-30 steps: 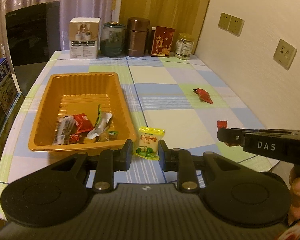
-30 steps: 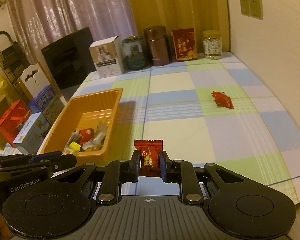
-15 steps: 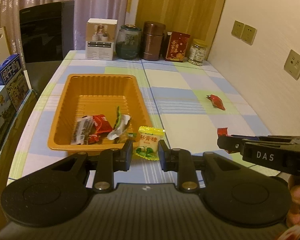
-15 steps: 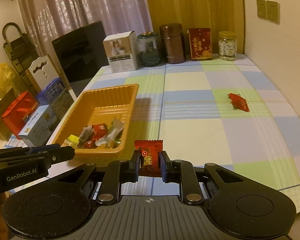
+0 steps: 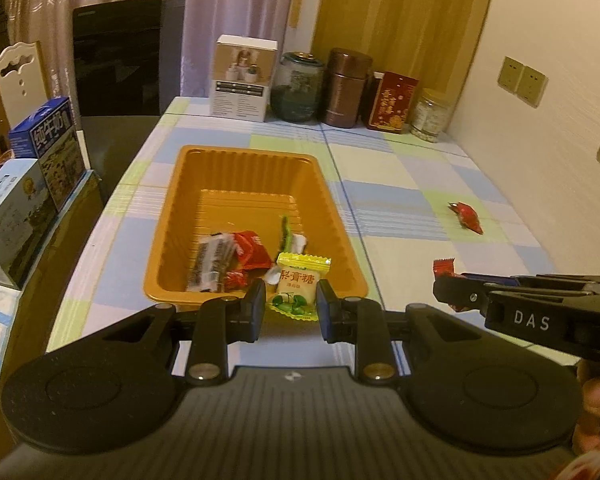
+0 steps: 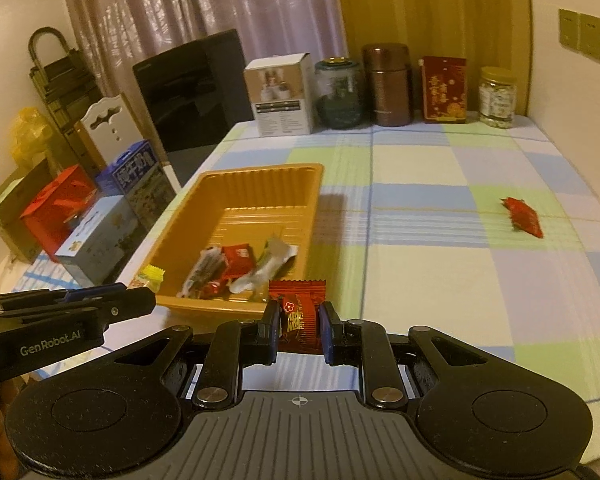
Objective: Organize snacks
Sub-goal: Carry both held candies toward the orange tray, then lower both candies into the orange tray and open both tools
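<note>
Two tools clamped: yellow candy [image 5: 298,286], red candy [image 6: 301,317]

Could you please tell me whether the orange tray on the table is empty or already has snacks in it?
Partly filled. The orange tray holds a few wrapped snacks bunched at its near end; the far half of its floor is bare.

both tongs [image 5: 291,307] [image 6: 300,326] clamped, angled downward, side by side

White box [image 5: 244,78], green glass jar [image 5: 298,86], brown canister [image 5: 346,87], red packet [image 5: 392,102], small jar [image 5: 431,120] along checked tablecloth's [image 5: 412,184] far edge
</note>
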